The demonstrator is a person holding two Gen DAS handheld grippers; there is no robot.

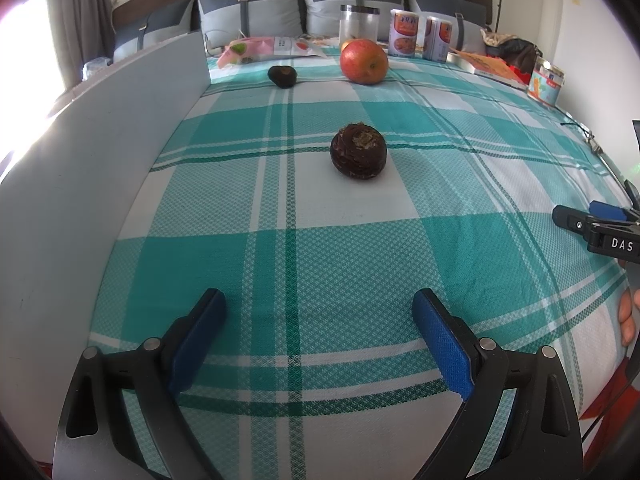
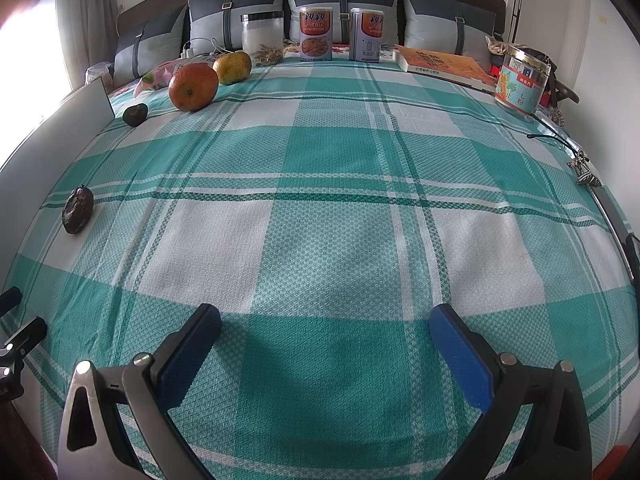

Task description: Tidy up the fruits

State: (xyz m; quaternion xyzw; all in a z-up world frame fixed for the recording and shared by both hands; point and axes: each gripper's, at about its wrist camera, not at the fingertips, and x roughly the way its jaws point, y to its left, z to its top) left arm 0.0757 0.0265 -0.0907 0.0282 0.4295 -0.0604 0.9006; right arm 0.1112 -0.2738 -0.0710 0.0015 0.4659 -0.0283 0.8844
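The left gripper (image 1: 320, 320) is spread wide with nothing between its blue-padded black fingers (image 1: 440, 340); it hovers low over the teal-and-white checked cloth (image 1: 280, 260), pointing along it. Straight ahead of it lies a dark brown, rough-skinned round fruit (image 1: 358, 150) on its own, not touched. Farther ahead sit a red-and-yellow apple (image 1: 364, 61) and, to its left, a small dark avocado-like fruit (image 1: 282, 76). A yellow-green fruit (image 2: 232, 67) shows behind the apple in the right wrist view. A grey upright board (image 1: 100, 168) runs along the left gripper's left side.

The right gripper (image 2: 324, 328) is likewise released and wide, empty, level above the cloth with bare fabric ahead; the fruits are all far off to its front left. In the left wrist view its black body carries the white letters "DAS", and fingertips of a hand (image 1: 627, 312) show below it.

Far ahead stand a clear lidded jar (image 2: 262, 38), two printed tin cans (image 2: 316, 34) with Chinese characters, an orange book (image 2: 444, 65) and a labelled jar (image 2: 522, 80); that writing is too small to read reliably.
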